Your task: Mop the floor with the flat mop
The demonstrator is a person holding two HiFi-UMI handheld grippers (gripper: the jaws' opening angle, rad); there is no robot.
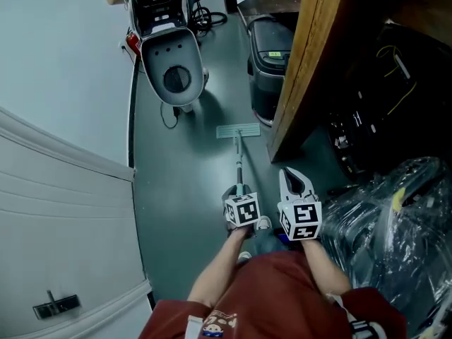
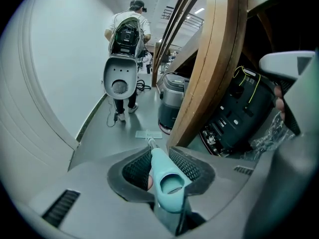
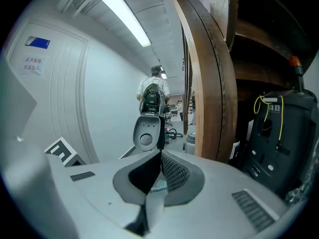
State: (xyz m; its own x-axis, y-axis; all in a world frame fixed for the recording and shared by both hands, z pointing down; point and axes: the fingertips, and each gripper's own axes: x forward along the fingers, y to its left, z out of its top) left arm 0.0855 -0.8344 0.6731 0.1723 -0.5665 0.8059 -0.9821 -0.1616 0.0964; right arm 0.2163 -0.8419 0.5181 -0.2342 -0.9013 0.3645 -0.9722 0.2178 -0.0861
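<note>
The flat mop's pale head [image 1: 239, 131] lies flat on the grey floor, close to the corner of a wooden counter. Its thin pole [image 1: 239, 162] runs back to my left gripper [image 1: 239, 191], which is shut on the teal handle [image 2: 167, 176]. In the left gripper view the mop head [image 2: 148, 134] shows small beyond the jaws. My right gripper [image 1: 294, 181] hovers just right of the pole, apart from it. Its jaws are shut tip to tip [image 3: 160, 157] and hold nothing I can see.
A white machine with a round hole [image 1: 173, 73] stands ahead, a person [image 2: 128, 21] behind it, and a cable [image 1: 169, 119] lies on the floor. A black bin [image 1: 268, 62] and the wooden counter edge [image 1: 304, 69] line the right. Plastic-wrapped gear [image 1: 395, 217] sits near right, white wall panels [image 1: 63, 189] left.
</note>
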